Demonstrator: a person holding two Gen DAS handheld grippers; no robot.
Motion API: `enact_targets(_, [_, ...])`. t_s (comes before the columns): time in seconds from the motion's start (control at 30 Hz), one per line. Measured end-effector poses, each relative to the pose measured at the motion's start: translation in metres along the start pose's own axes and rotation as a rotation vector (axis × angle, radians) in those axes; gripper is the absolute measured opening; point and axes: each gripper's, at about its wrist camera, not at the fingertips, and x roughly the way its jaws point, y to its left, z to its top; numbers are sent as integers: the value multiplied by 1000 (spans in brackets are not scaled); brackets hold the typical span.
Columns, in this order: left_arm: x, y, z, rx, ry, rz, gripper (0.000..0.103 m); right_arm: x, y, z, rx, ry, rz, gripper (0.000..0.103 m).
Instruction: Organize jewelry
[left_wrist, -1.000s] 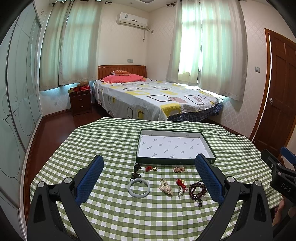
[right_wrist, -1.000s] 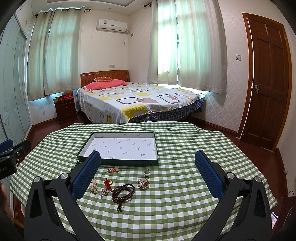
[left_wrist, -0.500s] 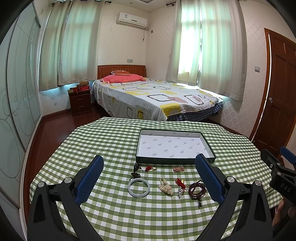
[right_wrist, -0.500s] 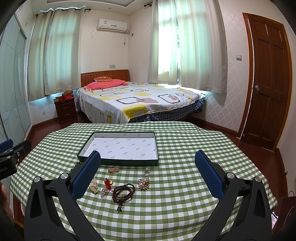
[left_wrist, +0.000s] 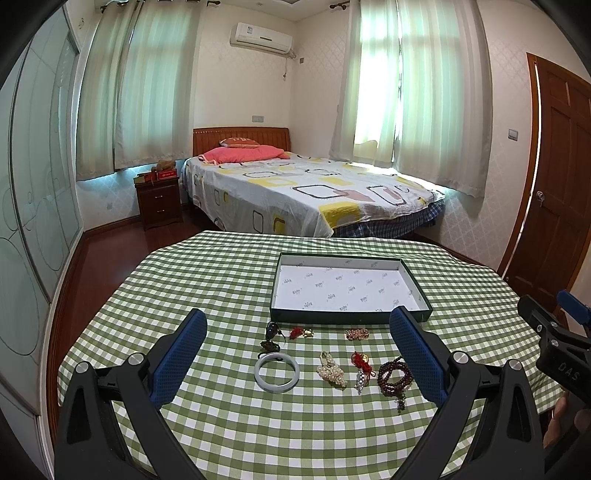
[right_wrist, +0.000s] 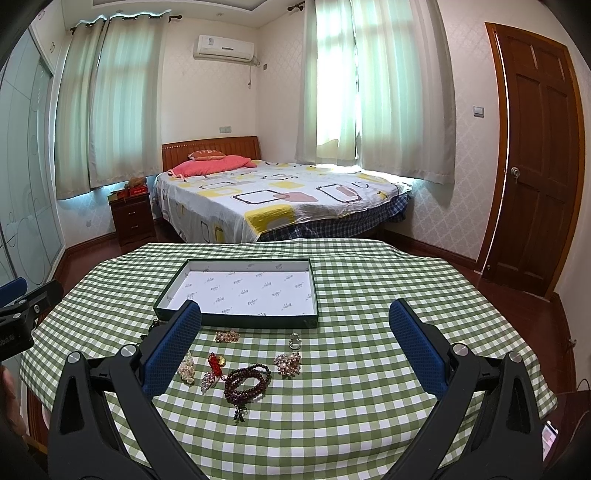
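A dark green tray (left_wrist: 350, 316) (right_wrist: 236, 319) with white lining sits empty on the green checked tablecloth (left_wrist: 221, 288). In front of it lie several jewelry pieces: a pale jade bangle (left_wrist: 276, 373), a pearl cluster (left_wrist: 332, 373) (right_wrist: 187, 368), a red knot charm (left_wrist: 360, 360) (right_wrist: 216, 362), a dark bead bracelet (left_wrist: 395, 376) (right_wrist: 246, 380), a brooch (right_wrist: 287, 364), a ring (right_wrist: 294, 341). My left gripper (left_wrist: 299, 347) is open and empty above the bangle. My right gripper (right_wrist: 295, 343) is open and empty above the beads and brooch.
The table edge drops to a dark wooden floor on all sides. A bed (left_wrist: 306, 192), a nightstand (left_wrist: 159, 203) and a door (right_wrist: 532, 155) stand beyond. The other gripper shows at each view's side (left_wrist: 557, 347) (right_wrist: 22, 314).
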Motion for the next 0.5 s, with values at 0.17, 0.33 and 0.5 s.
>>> enact_targets(0.17, [23, 0, -11, 14, 70, -8, 96, 25, 0, -17, 2, 38, 18, 99])
enact_targets(0.33, [57, 7, -31, 17, 160, 3, 96, 62, -1, -43, 11, 126, 35, 99])
enact_targets(0.5, [100, 25, -59, -24, 284, 31, 96, 100, -3, -70, 19, 239, 45, 99])
